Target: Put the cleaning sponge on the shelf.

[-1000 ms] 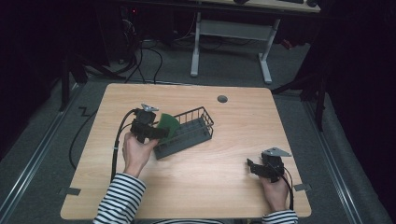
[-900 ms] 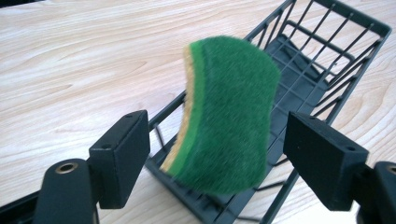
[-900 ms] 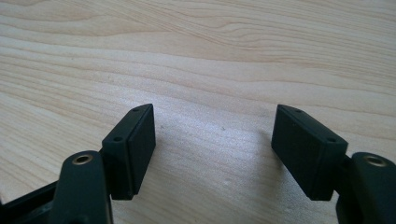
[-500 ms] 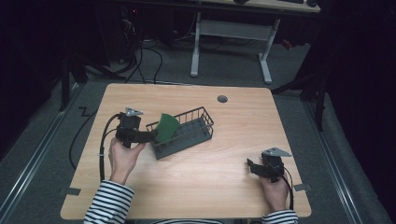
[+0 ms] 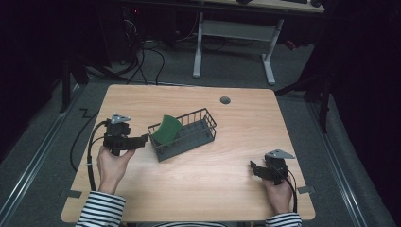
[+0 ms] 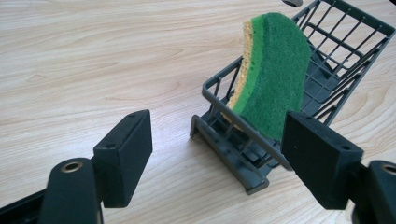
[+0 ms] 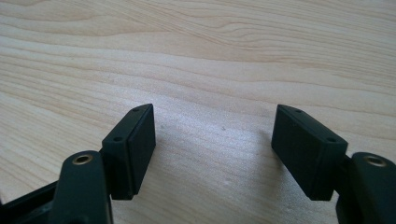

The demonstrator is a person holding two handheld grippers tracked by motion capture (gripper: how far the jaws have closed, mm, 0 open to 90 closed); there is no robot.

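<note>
I can read no writing on anything. My left gripper (image 5: 144, 139) has drawn back from the wire basket (image 5: 198, 137) since a moment ago, jaws apart and empty. The green scouring sponge (image 5: 166, 130) leans upright inside the basket's near end. My right gripper (image 5: 253, 166) rests on the wooden table (image 5: 213, 189), jaws apart, well apart from the basket.

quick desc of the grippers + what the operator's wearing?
Both are black handheld units. The left gripper and right gripper each carry a grey three-cornered plate on top and trail a black cable. Jaws are blocky black rectangular pads with small screw holes, on arms with a brass-coloured pivot bushing. The sleeves are black-and-white striped.
</note>
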